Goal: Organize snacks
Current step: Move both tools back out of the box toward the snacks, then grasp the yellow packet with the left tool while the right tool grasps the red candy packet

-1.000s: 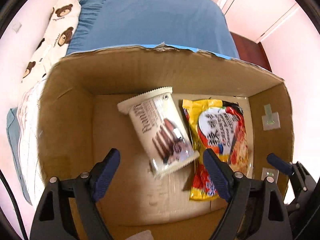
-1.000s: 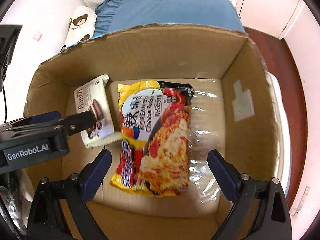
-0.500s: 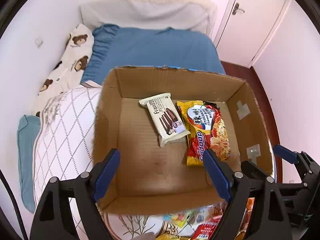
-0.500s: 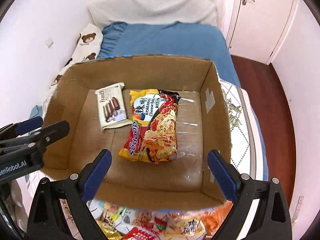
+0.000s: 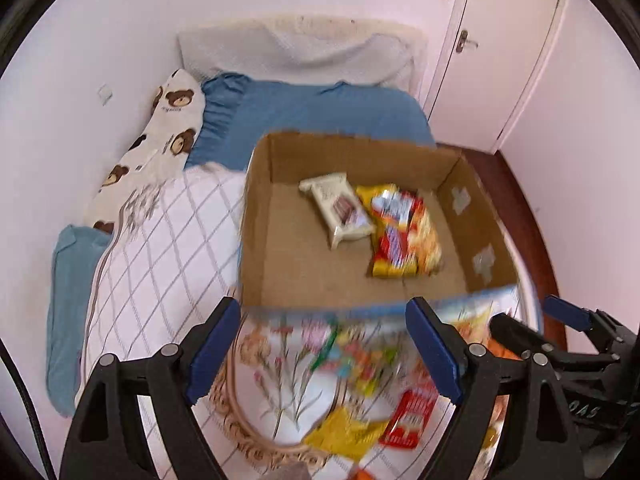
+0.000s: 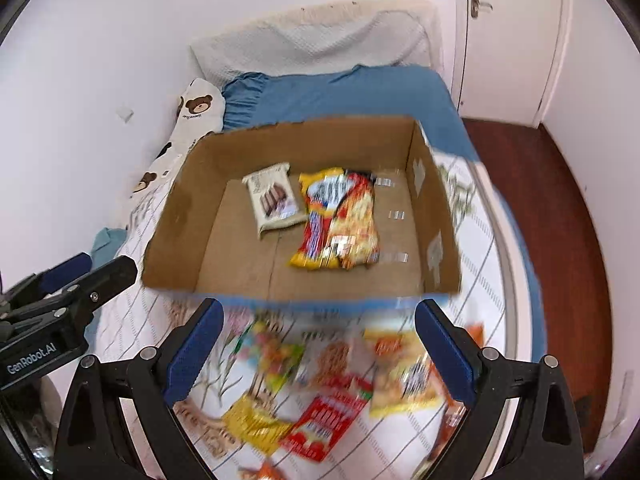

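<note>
Bedding covers the whole work surface: a white quilt (image 6: 132,320) with a blue sheet (image 6: 340,96) beyond it. On the quilt sits an open cardboard box (image 6: 208,208), ahead of both pairs of fingers. Inside it lie a pale wafer pack (image 6: 274,200) and, touching its right edge, a red-and-yellow noodle pack (image 6: 340,220).

Loose snacks are scattered on the quilt just below the fingers, between them and the box's near wall: a red pack (image 6: 324,424), a yellow pack (image 6: 256,426), and an orange-and-white bag (image 6: 400,372) toward the right finger. Motion blur hides their labels.

Both grippers are released and hold nothing. The left gripper (image 5: 326,354) has its fingers spread wide over the snack pile; the right gripper (image 6: 320,354) is likewise spread, above the red pack.

The step in hand appears to be choosing the next snack. To do it well, each gripper should drop on one pack only, with a finger on either side of a crimped edge or narrow side, since flat foil slides under a grip on its face. The packs overlap, so taking a top one first avoids dragging its neighbours. The bare floor left of the wafer pack looks like the best place for it.
</note>
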`<act>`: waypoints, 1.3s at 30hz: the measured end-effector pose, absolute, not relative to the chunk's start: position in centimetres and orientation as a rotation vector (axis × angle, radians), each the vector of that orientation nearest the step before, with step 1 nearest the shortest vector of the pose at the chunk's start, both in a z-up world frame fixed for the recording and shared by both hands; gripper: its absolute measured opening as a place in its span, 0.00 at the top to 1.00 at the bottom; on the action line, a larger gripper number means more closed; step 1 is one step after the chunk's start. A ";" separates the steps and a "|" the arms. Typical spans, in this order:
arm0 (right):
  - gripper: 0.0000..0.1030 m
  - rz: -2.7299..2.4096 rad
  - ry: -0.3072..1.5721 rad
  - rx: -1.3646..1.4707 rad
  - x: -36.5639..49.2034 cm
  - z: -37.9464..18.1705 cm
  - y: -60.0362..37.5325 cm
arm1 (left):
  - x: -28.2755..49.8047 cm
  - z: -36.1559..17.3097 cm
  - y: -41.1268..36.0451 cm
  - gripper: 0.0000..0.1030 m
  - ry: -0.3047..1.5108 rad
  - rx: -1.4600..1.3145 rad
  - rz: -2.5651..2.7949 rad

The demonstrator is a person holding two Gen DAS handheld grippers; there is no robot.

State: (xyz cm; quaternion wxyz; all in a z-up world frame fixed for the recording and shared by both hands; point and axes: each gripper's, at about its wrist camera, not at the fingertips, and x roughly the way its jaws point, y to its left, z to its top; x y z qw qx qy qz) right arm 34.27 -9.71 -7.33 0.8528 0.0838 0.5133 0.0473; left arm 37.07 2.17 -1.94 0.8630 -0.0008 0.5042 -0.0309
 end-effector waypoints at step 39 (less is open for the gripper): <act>0.35 0.082 1.532 0.101 25.0 -29.4 -4.4 | 35.7 -27.6 7.9 0.37 1.618 -0.674 -0.040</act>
